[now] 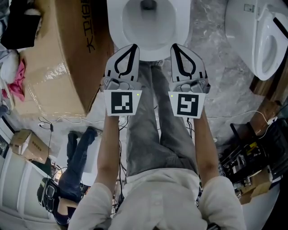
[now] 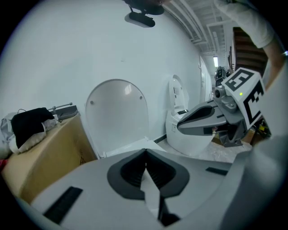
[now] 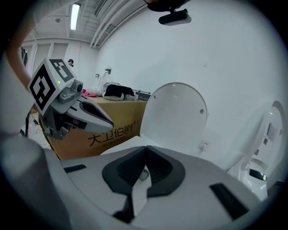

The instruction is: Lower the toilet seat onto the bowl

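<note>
Both my grippers, left gripper and right gripper, hang pinched shut and empty over the near rim of the bowl. Straight ahead the toilet seat stands upright, equally near each.

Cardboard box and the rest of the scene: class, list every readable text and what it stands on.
"大卫伯爵": side of the cardboard box, right gripper view.
Head view: same print on that box, cut off, only partly readable.
Sticker on the second toilet: too small to read.
</note>
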A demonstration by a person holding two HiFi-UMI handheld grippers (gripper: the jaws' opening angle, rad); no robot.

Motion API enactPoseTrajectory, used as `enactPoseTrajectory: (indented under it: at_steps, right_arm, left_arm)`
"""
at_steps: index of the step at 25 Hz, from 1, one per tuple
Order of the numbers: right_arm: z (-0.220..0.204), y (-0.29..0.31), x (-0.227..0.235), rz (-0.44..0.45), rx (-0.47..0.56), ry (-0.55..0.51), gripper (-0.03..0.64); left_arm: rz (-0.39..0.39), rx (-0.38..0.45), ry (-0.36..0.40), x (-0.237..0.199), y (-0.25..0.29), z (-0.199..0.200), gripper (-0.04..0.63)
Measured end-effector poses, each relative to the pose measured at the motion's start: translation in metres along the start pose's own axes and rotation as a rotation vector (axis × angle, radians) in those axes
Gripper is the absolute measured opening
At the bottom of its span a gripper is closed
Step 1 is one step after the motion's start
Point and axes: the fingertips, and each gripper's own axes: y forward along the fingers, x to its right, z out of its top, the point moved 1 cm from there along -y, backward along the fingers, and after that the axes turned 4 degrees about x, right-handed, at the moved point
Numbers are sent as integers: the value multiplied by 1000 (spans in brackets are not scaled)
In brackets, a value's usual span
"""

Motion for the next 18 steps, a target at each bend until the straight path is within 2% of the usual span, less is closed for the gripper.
enactPoseTrajectory:
  at_steps: [18]
  right_arm:
    - [13, -21, 5, -36, 14, 3, 6]
  left_arm:
    - [13, 40, 17, 0, -13, 26, 14]
